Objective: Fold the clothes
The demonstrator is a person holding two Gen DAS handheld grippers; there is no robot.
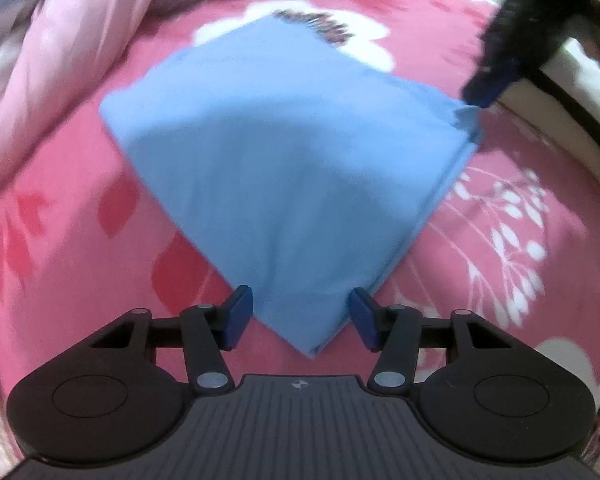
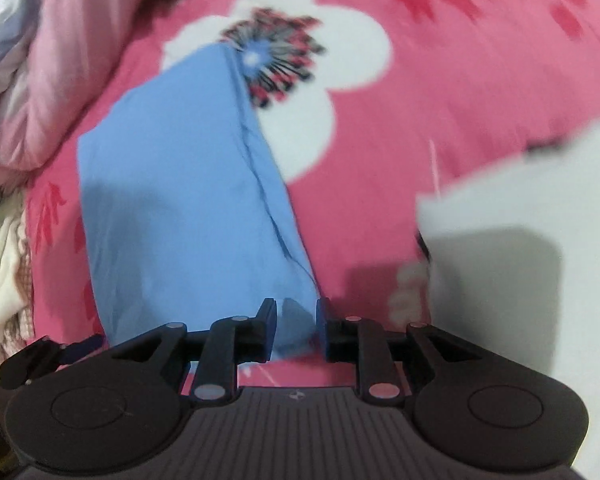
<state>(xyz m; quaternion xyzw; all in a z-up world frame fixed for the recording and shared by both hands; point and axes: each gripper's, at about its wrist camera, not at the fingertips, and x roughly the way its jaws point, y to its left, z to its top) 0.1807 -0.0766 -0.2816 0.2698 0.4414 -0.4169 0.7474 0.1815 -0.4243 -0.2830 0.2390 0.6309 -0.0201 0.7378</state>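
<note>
Two wrist fisheyes, looking steeply down, close over the bed.
Both share the folded blue cloth (image 1: 284,168) on the pink floral bedsheet (image 2: 440,80).

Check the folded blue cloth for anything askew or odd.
Nothing stands out. The blue cloth lies folded flat on the pink floral bedspread, edges roughly aligned; blur hides fine creases.

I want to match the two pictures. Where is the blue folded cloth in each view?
Left wrist view: the blue cloth fills the centre, one corner between the left gripper fingers.
Right wrist view: it lies left of centre.
Shared landmark: the white flower with dark centre on the pink sheet.
</note>
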